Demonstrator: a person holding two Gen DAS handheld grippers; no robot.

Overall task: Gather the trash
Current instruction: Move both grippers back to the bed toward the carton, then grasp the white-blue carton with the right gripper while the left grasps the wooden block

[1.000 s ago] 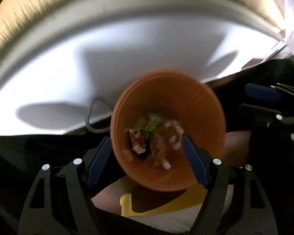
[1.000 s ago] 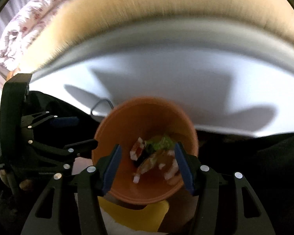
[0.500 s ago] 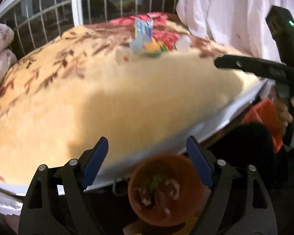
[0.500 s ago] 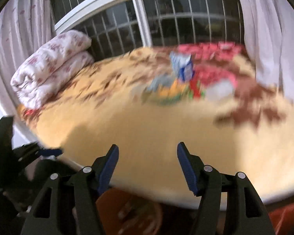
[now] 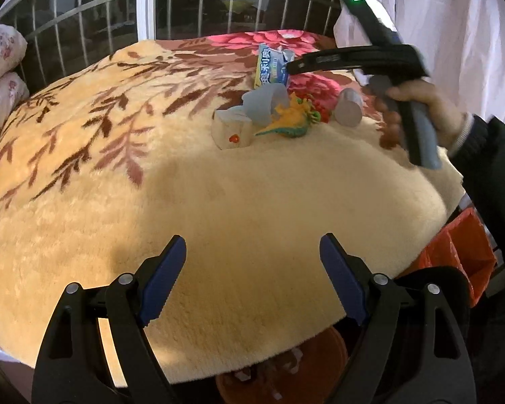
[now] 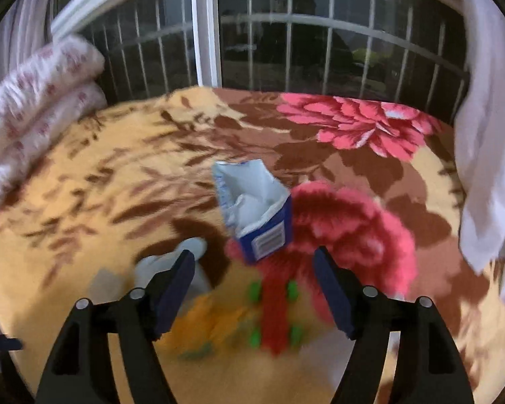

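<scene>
Trash lies in a small heap on the bed's blanket (image 5: 219, 181), toward one o'clock in the left wrist view: a torn blue-and-white packet (image 5: 272, 67) stands at the back, a crumpled translucent cup (image 5: 264, 106) leans just in front of it, a pale carton piece (image 5: 231, 132) sits at the heap's eight o'clock, a grey cup (image 5: 348, 111) lies on its side at three o'clock, and a green-and-orange toy dinosaur (image 5: 291, 122) rests between them.

An orange bin (image 5: 320, 367) with scraps inside shows at six o'clock, below the blanket's edge.

Left tool (image 5: 252, 277) hangs over the bare near part of the blanket, its jaws wide apart with nothing between them.

Right tool (image 6: 254, 289), gripped by a hand (image 5: 421, 107) with a dark sleeve, is up over the heap; its jaws are opening and nothing is clamped. In its own blurred view the packet (image 6: 257, 210) stands at twelve o'clock just beyond the blue pads, and a red toy with green wheels (image 6: 274, 313) lies on the blanket under the gap.

A folded floral quilt (image 6: 33, 107) sits at ten o'clock by the barred window (image 6: 286, 40).
</scene>
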